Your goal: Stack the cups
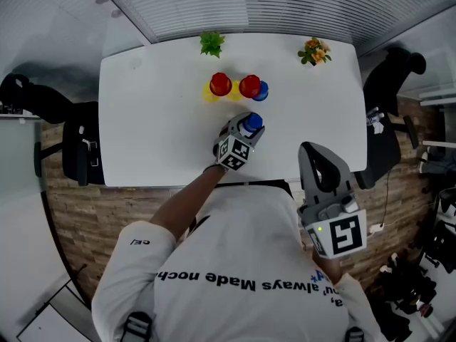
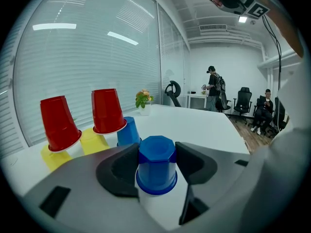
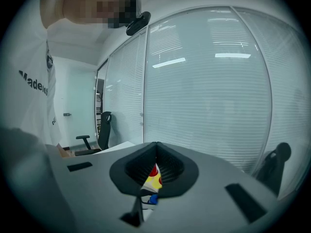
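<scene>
The left tool (image 2: 156, 150) clamps the upturned blue cup (image 2: 156, 173) by its narrow base as it stands on the tabletop (image 1: 157, 120) near the red-on-yellow stacks (image 1: 220, 85), likely for lifting onto one, while the right tool (image 3: 156, 152), jaws together and empty, idles by the body.

Table (image 1: 142, 120) plain white; on it two red cups (image 1: 220, 84) over yellow cups (image 2: 95, 142), and a far blue cup (image 1: 262, 90). A near blue cup (image 2: 156, 171) sits at the black pads (image 2: 119, 166) of the grey left tool (image 2: 156, 152). Right tool (image 3: 155, 154) likewise grey with black ribbed pads; each tool's cube (image 1: 344, 235) white with black square markers. Plant (image 1: 211, 43) green, flowers (image 1: 314, 50) orange and yellow, shirt (image 1: 235, 219) white with black lettering, floor (image 1: 78, 212) brown in a plank-like pattern, chairs (image 1: 78, 152) black.
</scene>
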A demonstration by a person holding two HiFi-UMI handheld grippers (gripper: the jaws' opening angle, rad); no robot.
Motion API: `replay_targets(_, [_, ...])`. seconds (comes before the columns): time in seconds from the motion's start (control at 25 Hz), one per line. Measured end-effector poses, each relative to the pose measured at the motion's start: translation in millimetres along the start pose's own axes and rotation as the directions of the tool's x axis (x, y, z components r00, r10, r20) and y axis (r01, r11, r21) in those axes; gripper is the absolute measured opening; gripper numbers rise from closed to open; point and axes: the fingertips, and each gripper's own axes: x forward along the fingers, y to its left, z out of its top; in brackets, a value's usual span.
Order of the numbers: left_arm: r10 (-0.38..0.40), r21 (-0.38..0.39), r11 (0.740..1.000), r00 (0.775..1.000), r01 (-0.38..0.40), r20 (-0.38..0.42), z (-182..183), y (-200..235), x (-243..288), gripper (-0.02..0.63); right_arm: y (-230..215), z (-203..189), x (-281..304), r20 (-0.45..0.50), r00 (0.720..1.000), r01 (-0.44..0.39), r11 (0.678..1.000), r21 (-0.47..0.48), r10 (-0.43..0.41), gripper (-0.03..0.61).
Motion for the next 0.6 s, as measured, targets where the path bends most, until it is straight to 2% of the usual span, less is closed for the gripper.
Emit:
replay_targets(0.24, [0.018, -0.016, 1.000, 1.000, -0.018, 0.010, 5, 4, -13, 0.258, 6, -1, 2, 0.003, 1.000, -0.014, 1.000, 0.002, 0.014, 0.008])
replay_targets(0.6, [0.027, -0.036, 0.999, 0.998, -0.025, 0.057, 33, 4, -37, 0.259, 15, 0, 6, 0.013, 0.999, -0.036, 0.999, -0.002, 0.036, 0.008])
